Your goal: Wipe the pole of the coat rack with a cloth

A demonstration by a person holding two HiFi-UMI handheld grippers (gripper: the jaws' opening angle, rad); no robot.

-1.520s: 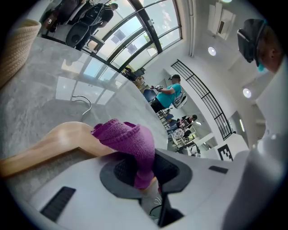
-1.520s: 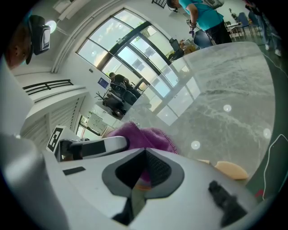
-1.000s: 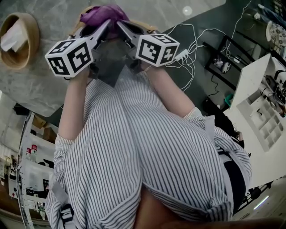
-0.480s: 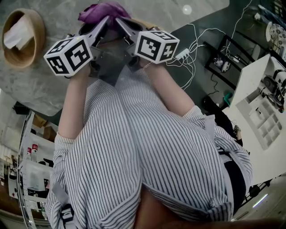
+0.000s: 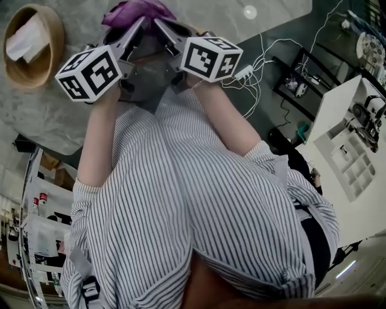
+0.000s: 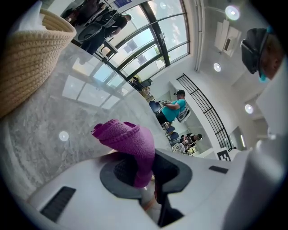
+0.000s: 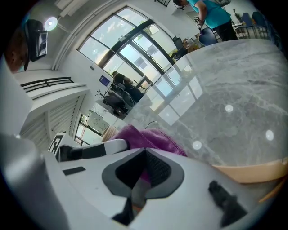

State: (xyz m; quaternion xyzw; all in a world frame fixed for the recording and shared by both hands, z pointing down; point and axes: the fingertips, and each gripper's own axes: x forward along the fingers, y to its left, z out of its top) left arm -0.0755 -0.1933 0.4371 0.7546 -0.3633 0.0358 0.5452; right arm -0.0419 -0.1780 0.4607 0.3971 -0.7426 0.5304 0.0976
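Striped short-sleeved shirt (image 5: 211,205); white left gripper (image 6: 139,173) and right gripper (image 7: 143,173) bear marker cubes (image 5: 89,73).

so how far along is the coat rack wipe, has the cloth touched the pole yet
Done: the purple cloth has been taken up. In hand: the left gripper and the right gripper are both shut on it, each pinching a fold between its jaws. Left: apparently the whole wipe. No coat rack pole shows in any view, so the cloth isn't on it yet.
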